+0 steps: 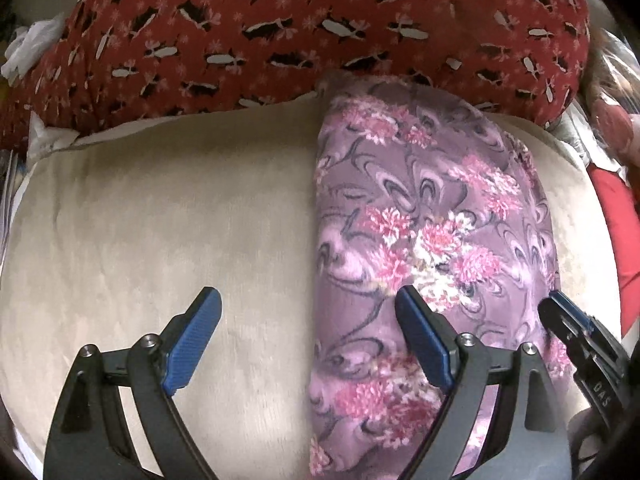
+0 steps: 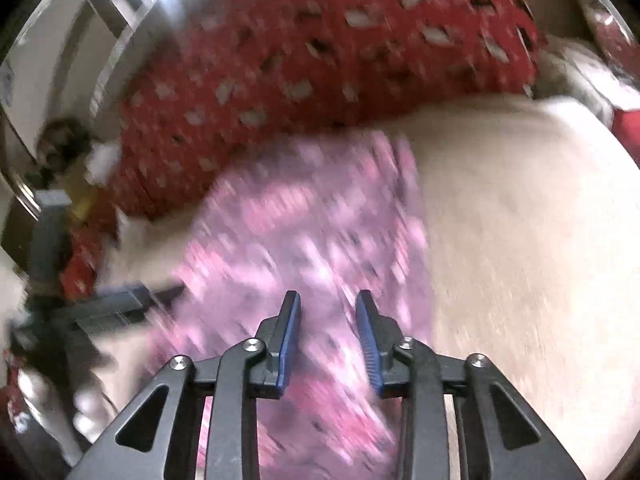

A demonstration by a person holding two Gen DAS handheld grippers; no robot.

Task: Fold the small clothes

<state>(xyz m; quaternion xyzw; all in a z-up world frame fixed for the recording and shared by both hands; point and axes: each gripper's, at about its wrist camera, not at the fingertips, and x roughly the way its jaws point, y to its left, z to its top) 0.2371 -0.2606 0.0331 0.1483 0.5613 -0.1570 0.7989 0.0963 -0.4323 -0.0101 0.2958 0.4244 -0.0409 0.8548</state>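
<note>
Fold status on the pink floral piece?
Done: pink floral garment lies as a long, straight-edged strip on the cream cushion. In hand: nothing; left gripper and right gripper have jaws open. Left: probably a crosswise fold.

We see our left gripper [image 1: 308,300] spread wide above the cream cushion [image 1: 160,216]. The folded pink floral cloth [image 1: 432,220] lies to the right, the red patterned fabric [image 1: 320,20] bunched at the far side.
</note>
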